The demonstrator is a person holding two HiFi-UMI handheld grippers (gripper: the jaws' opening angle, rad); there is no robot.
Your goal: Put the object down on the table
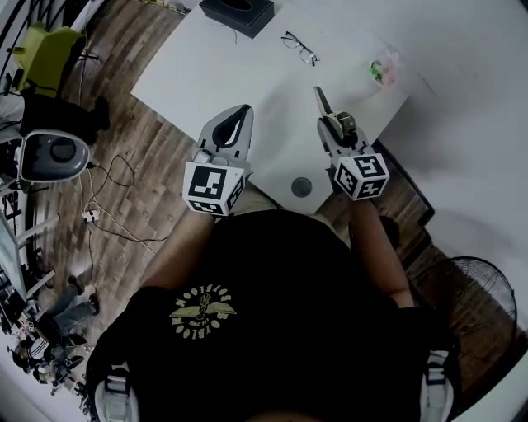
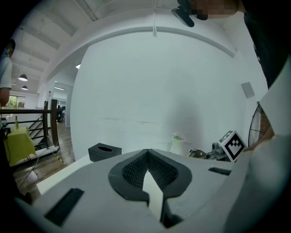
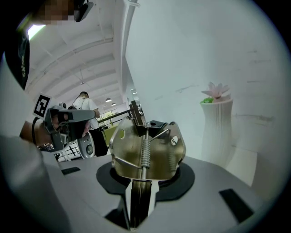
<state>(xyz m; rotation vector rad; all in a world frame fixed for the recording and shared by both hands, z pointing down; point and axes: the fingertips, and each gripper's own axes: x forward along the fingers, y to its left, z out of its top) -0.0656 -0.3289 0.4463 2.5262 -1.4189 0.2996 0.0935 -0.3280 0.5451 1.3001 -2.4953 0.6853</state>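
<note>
Jaws, right gripper (image 1: pixel 340 136): clamped on brass-coloured spring tool (image 3: pixel 148 150), thin blade end pointing forward. Jaws, left gripper (image 2: pixel 147 152): tips together, nothing between. Tool held over white table (image 1: pixel 247 74), apparently not touching it. Task judged undone: tool in the grip, touchdown and release left. Count, near to far: two grippers, one tool, one dark round disc (image 1: pixel 302 187), one pair of glasses (image 1: pixel 300 48), one vase with pink flower (image 1: pixel 382 70), one black tissue box (image 1: pixel 236 12).
</note>
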